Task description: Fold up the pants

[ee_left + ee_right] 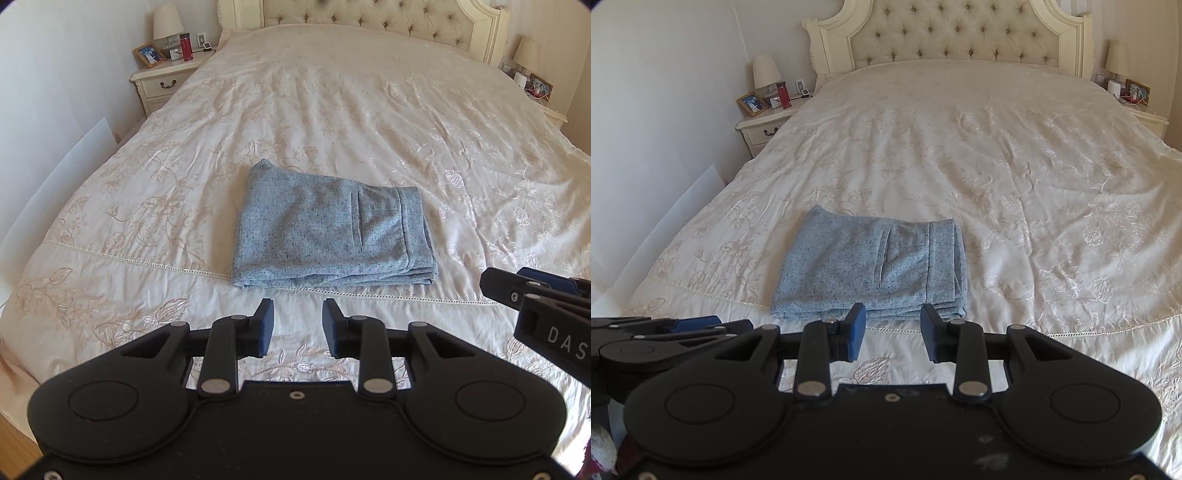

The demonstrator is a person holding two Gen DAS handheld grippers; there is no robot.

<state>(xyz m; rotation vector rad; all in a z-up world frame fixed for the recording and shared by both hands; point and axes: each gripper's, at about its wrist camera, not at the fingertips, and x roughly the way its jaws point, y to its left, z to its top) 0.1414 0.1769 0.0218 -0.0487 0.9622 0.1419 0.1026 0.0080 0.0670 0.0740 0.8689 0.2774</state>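
The light blue speckled pants [332, 230] lie folded into a compact rectangle on the cream bedspread [332, 110], pocket slit facing up. In the right wrist view the same pants [871, 271] sit just beyond the fingertips. My left gripper [297, 321] hovers above the bedspread short of the pants' near edge, open, with nothing between its blue pads. My right gripper [893, 323] is also open and empty, held above the near edge of the pants. The right gripper's fingers [535, 291] show at the right edge of the left wrist view, apart from the cloth.
A tufted headboard [960, 33] stands at the far end of the bed. A nightstand [162, 79] on the left holds a lamp, a red bottle and a photo frame. Another nightstand [1145, 118] with a lamp is at the far right. A white wall [55, 110] runs along the left side.
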